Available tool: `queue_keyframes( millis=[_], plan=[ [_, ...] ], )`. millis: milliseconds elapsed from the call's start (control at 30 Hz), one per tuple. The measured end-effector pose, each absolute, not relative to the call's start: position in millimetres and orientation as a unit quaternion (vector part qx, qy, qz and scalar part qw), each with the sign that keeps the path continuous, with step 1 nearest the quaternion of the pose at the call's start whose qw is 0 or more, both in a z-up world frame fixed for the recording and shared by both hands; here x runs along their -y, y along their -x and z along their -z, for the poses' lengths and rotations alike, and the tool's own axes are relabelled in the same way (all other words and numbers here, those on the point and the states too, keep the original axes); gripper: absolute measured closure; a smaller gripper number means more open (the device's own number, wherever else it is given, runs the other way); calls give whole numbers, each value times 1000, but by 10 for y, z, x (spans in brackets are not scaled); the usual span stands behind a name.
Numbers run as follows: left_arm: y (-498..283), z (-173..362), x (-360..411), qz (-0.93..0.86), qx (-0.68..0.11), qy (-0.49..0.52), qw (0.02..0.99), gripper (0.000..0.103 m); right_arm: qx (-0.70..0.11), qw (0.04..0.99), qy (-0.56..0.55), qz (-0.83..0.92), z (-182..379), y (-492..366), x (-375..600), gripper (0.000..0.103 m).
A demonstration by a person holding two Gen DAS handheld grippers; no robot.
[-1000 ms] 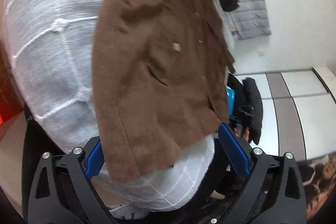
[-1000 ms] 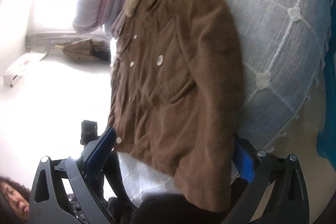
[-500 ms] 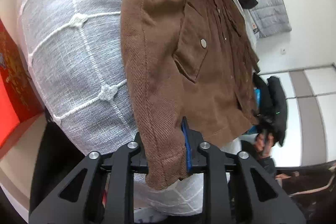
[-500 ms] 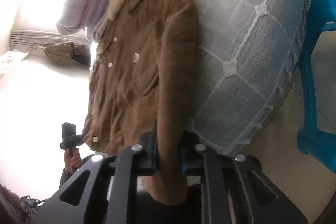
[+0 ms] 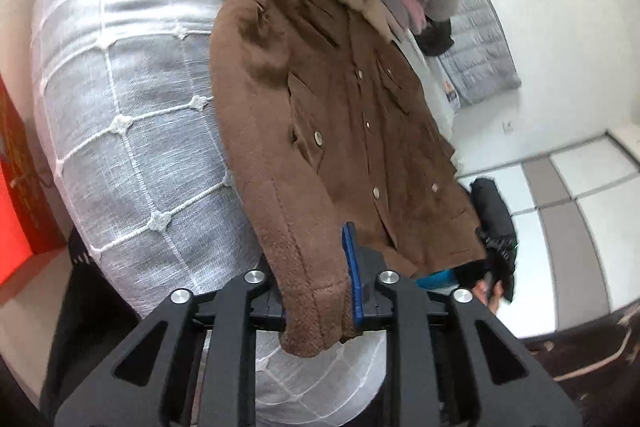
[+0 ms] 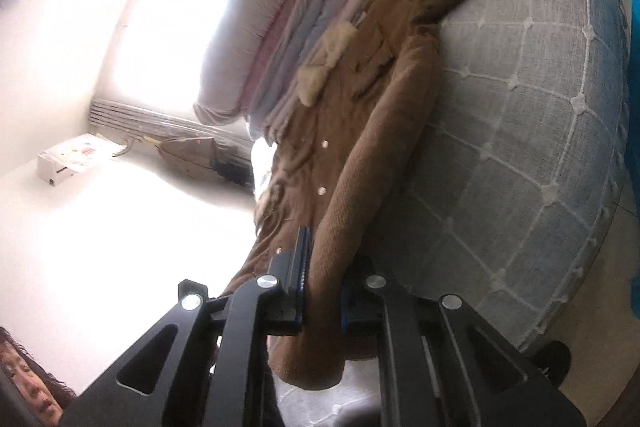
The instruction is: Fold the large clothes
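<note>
Your left gripper [image 5: 316, 291] and right gripper [image 6: 323, 291], jaws just closed, each clamp a bottom corner of the brown coat [image 5: 340, 131], which lies spread on the grey quilted bedcover [image 5: 132, 131] ahead of the fingers.

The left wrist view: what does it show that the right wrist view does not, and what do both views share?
Only the left wrist view shows a red panel, a grey quilted cloth on the wall, and the left gripper clamped on the brown jacket.

Only the right wrist view shows a bright window, a white box, and the right gripper clamped on the jacket's hem.

Both show the jacket, the grey bedspread and the stack of folded clothes.
</note>
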State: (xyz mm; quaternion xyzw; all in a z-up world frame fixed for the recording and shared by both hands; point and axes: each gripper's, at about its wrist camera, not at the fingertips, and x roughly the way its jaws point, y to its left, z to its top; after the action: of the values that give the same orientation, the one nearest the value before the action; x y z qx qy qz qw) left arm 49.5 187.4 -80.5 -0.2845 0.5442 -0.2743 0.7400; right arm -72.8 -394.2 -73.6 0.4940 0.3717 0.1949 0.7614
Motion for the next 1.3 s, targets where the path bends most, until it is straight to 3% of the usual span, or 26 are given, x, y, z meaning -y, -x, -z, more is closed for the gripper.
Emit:
queue_keyframes(
  millis=[500, 567, 600, 800, 833, 867, 900, 933, 967, 1000, 1300],
  plan=[
    [-119, -73, -1865, 311, -481, 278, 771, 90, -340, 766, -497, -224, 253, 1037, 3906, 90],
    [-61, -206, -1868, 317, -471, 263, 780, 99, -350, 769, -483, -232, 210, 1011, 3852, 90],
    [-63, -219, -1863, 326, -472, 253, 779, 103, -358, 772, -473, -228, 224, 997, 3852, 91],
    [-179, 404, -1841, 307, -579, 206, 727, 102, -470, 737, -456, -172, 893, 801, 3939, 86],
    [-215, 536, -1921, 286, -593, 219, 720, 99, -472, 732, -462, -165, 974, 797, 3979, 84],
    [-229, 580, -1982, 275, -593, 229, 721, 86, -474, 726, -470, -163, 1047, 800, 4010, 75],
    [-243, 623, -2067, 266, -589, 245, 723, 72, -476, 718, -480, -168, 1107, 797, 4034, 60],
    [-256, 650, -2199, 252, -577, 269, 729, 38, -476, 713, -486, -168, 1168, 793, 4071, 52],
    [-262, 651, -2305, 236, -566, 284, 737, 17, -481, 712, -486, -159, 1212, 787, 4106, 37],
    [-277, 660, -2449, 216, -553, 302, 746, 13, -488, 706, -490, -157, 1262, 773, 4138, 28],
    [-678, 1414, -2706, 174, -594, 339, 708, 8, -526, 666, -510, -140, 1682, 648, 4315, 26]
  ],
)
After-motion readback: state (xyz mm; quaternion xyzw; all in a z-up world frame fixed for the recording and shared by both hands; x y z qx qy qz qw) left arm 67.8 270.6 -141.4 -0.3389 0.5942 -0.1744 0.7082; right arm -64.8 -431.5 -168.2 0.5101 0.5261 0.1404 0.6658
